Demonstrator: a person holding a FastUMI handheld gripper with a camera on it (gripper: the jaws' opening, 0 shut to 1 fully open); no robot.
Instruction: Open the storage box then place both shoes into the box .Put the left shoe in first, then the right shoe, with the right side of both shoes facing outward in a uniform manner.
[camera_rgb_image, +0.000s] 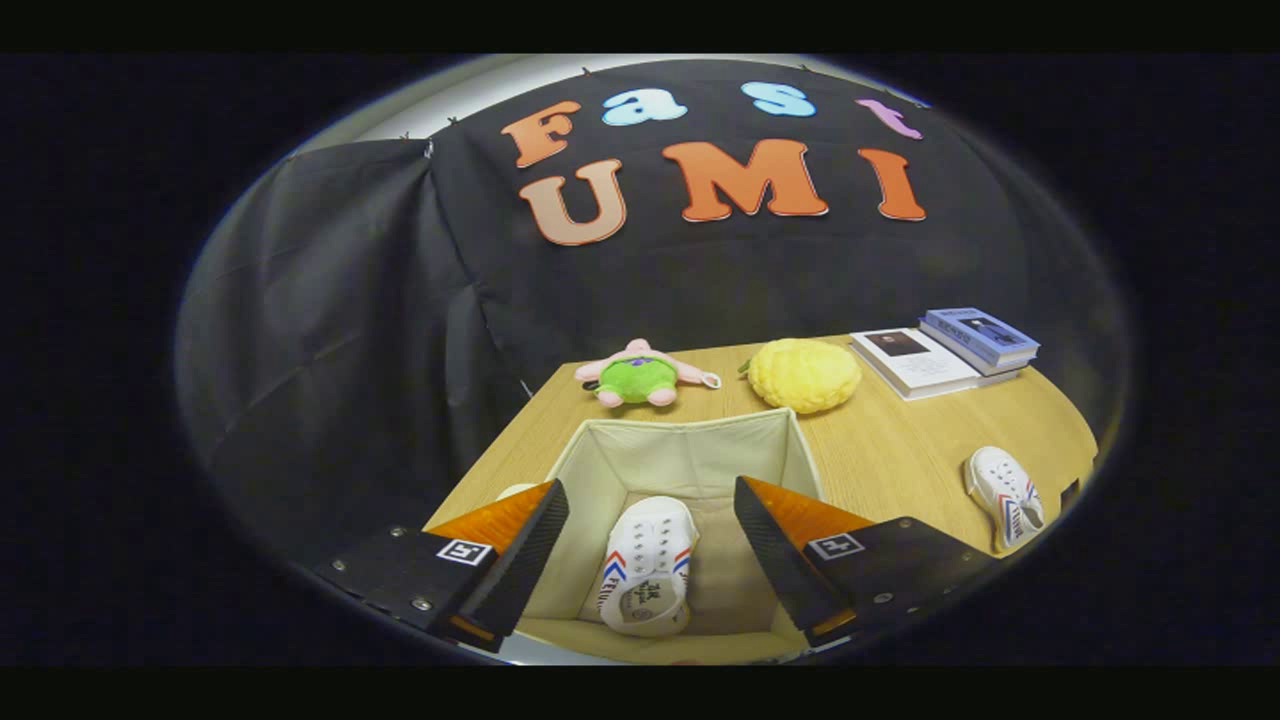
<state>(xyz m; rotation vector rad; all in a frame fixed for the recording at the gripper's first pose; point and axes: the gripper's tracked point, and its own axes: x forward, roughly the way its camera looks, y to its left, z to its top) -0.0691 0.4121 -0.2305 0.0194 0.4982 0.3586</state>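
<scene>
Gripper view: box (690, 450) open on tabletop (900, 450), one shoe (648, 575) lying inside | I judge left shoe done | second shoe (1005, 495) on tabletop, well right of box, not yet placed | jaws apart, empty, gripper (650, 545) over box | plush toys and books beyond.

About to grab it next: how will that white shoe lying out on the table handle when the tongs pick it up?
The white shoe looks small and probably light. Its soft upper may squash under the open tongs. Lying flat on the table, it's unlikely to roll.
</scene>
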